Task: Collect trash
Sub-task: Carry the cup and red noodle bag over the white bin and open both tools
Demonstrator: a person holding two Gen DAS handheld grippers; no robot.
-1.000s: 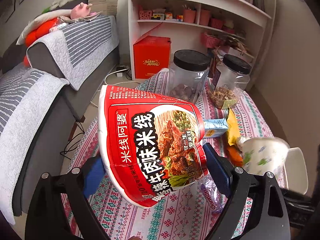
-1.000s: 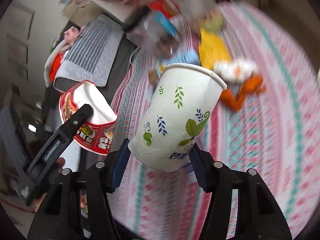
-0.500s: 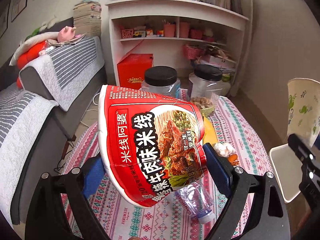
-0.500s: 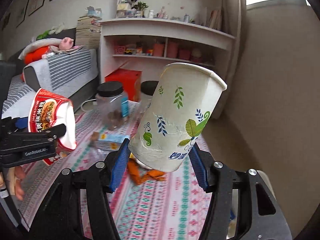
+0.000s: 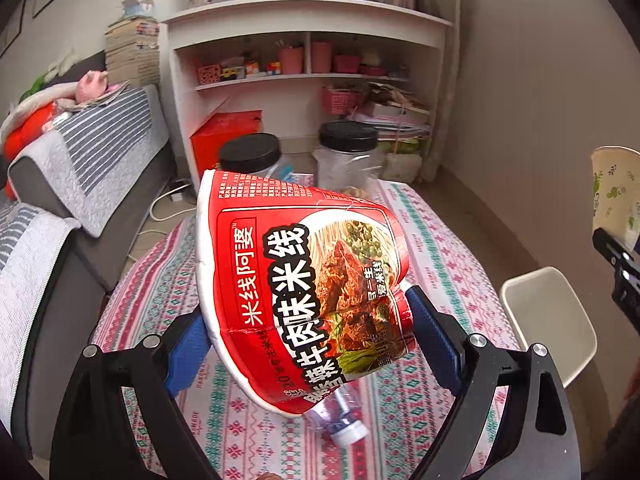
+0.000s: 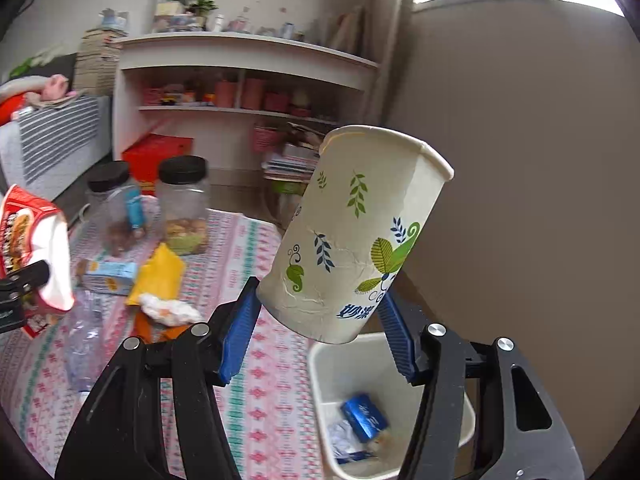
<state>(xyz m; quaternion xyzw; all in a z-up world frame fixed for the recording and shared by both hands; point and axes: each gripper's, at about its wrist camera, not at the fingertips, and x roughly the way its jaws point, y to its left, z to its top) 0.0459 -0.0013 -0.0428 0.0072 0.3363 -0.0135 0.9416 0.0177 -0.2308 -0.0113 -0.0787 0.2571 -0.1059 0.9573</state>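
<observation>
My left gripper (image 5: 312, 344) is shut on a red instant rice-noodle bowl (image 5: 296, 280), held tilted above the round table (image 5: 436, 248). It also shows in the right wrist view (image 6: 32, 256) at the far left. My right gripper (image 6: 316, 336) is shut on a white paper cup (image 6: 356, 236) with leaf prints, held above a white trash bin (image 6: 332, 364) beside the table. The bin holds a blue packet and crumpled paper. The cup also shows at the right edge of the left wrist view (image 5: 616, 196), with the bin (image 5: 548, 320) below it.
On the table lie a clear plastic bottle (image 5: 340, 420), a blue carton (image 6: 108, 276), a yellow wrapper (image 6: 160, 272), a crumpled tissue (image 6: 168, 312) and two black-lidded jars (image 6: 184, 204). A white shelf unit (image 5: 304, 80) and a grey sofa (image 5: 80, 168) stand behind.
My right gripper has swung the paper cup right, off the table to above the trash bin. My left gripper has lifted the noodle bowl a little and tilted upward.
</observation>
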